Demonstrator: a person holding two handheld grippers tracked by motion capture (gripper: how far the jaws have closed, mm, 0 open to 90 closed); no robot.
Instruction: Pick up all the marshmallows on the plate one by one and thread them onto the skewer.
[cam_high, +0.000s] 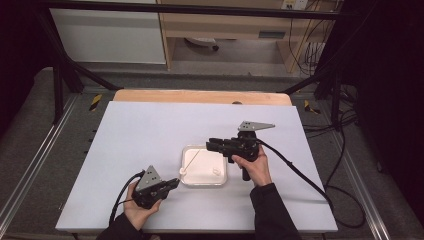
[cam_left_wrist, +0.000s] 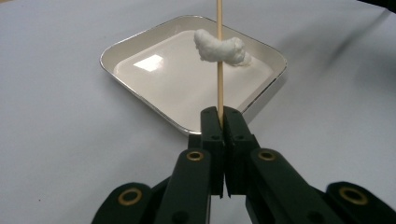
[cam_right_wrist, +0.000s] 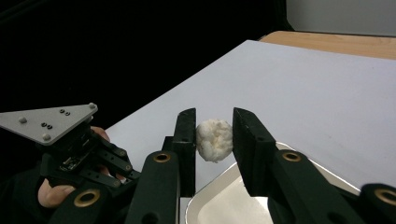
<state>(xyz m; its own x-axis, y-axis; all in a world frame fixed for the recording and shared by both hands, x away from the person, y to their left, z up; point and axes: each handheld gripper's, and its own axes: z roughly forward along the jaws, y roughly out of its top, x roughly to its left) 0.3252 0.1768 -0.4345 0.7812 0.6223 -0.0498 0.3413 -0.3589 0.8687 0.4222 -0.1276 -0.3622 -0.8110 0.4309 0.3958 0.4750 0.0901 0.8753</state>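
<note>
Left gripper (cam_high: 172, 183), nearest the table's front edge, low over the white table (cam_high: 135, 130) just left of the tray: jaws clenched on the lower end of a thin wooden skewer (cam_left_wrist: 219, 60), which runs up and away over the tray; in the left gripper view a white lump (cam_left_wrist: 219, 48) sits on or just behind the shaft above the tray floor, which of the two cannot be told. Metal tray (cam_high: 221, 181), square with rounded corners and a shiny raised rim, at the middle of the table, slightly toward the front; its near-left corner lies just beside the left jaw tips. Right gripper (cam_high: 210, 145), held from the right above the tray's far-right corner, jaws pointing left: a white ball (cam_right_wrist: 214, 140) sits between the jaws, against the left one, with a narrow gap to the right one, so whether it is pinched cannot be told. Open room: broad bare white surface left of the tray, behind it and along the right side, up to the wooden strip (cam_high: 200, 96) at the far edge; dark frame posts stand beyond the table corners
</note>
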